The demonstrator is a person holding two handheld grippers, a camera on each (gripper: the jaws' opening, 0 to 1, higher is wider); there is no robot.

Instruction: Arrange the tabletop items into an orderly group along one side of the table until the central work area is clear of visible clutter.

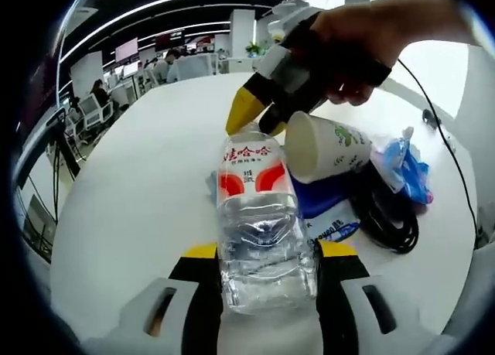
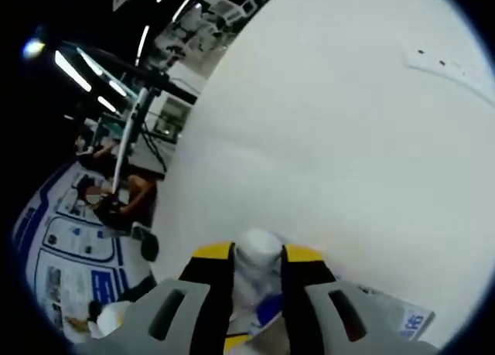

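On a white table (image 1: 131, 185) in an open-plan office, the left gripper view looks along its own two jaws, which have yellow tips and rise from the bottom edge. The left gripper (image 1: 265, 256) is clamped on a clear plastic water bottle (image 1: 259, 223) with a red and white label printed with Chinese characters. The bottle lies lengthwise between the jaws, its far end pointing away from the camera.

Just beyond the bottle, the right gripper (image 1: 259, 115) comes in from the upper right, held in a person's hand (image 1: 371, 42). Its yellow-tipped jaws point down toward the bottle's far end and a white paper cup (image 1: 325, 148), which is tipped on its side with the open mouth facing the camera. The cup touches or nearly touches the bottle's right shoulder. Right of the cup sit a blue packet (image 1: 329, 208), a coil of black cable (image 1: 390, 212) and a crumpled blue and white wrapper (image 1: 406, 165), all close together.

In the right gripper view, the jaws stand close around a white rounded object (image 2: 259, 250), apparently the bottle's cap end, though I cannot tell for sure whether they grip it. Bare white tabletop (image 2: 332, 123) spreads beyond
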